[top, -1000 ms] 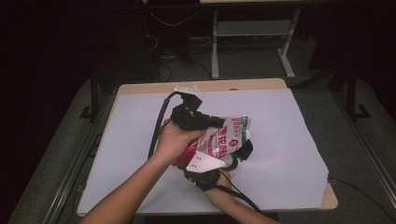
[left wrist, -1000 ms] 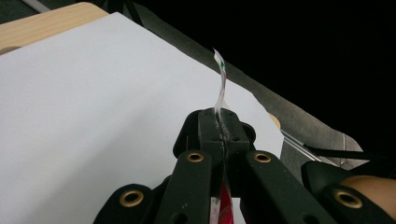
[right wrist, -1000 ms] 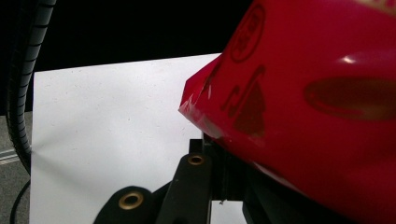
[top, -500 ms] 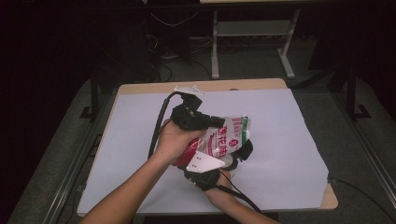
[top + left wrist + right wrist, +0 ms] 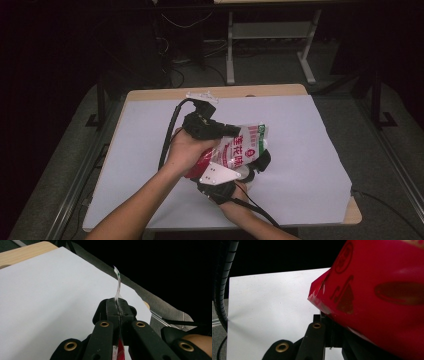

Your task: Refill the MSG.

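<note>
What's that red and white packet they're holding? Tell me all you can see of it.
The packet is a glossy plastic pouch, red at one end, white with red lettering and a green mark at the other. It looks soft and filled. It is held above the white sheet, tilted. The left tongs are shut on a thin edge seam, a strip of which sticks up past them. The right tongs are shut on its red end from below.

One pouch (image 5: 239,151), two claws (image 5: 235,132).

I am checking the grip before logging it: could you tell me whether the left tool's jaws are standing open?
No, the left tool is shut, pinching the packet's thin edge between its jaws.
</note>
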`<state>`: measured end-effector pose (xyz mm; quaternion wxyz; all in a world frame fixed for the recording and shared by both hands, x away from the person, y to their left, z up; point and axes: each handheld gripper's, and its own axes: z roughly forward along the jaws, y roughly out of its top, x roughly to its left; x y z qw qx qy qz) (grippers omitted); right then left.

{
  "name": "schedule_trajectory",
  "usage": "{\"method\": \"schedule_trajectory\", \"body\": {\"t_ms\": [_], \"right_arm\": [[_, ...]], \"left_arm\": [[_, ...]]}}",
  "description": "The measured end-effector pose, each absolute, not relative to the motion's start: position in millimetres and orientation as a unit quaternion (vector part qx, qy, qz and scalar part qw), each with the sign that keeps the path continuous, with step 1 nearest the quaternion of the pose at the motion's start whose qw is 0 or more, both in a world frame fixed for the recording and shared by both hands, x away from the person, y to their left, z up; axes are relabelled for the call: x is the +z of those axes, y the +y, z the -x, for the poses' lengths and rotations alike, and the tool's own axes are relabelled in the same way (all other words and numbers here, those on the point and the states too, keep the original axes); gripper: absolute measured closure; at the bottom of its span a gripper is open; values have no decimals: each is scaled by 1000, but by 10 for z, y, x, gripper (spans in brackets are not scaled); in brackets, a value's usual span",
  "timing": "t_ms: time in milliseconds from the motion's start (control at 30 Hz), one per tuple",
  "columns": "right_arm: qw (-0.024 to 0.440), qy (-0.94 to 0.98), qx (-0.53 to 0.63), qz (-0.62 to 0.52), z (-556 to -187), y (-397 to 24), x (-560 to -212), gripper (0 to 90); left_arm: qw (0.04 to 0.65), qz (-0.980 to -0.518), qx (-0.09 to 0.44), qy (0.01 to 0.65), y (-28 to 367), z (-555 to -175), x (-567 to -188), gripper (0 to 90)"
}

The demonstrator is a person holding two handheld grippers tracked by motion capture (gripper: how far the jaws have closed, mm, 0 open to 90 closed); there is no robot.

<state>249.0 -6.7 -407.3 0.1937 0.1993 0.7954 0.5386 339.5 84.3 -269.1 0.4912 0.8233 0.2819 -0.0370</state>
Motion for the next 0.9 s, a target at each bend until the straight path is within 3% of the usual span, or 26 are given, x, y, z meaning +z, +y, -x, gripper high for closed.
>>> {"method": "schedule_trajectory", "body": {"t_ms": [900], "right_arm": [[189, 800, 532, -203, -2512, -81, -4100, 899]], "left_arm": [[500, -819, -47, 280, 915, -3356, -2660, 900]]}}
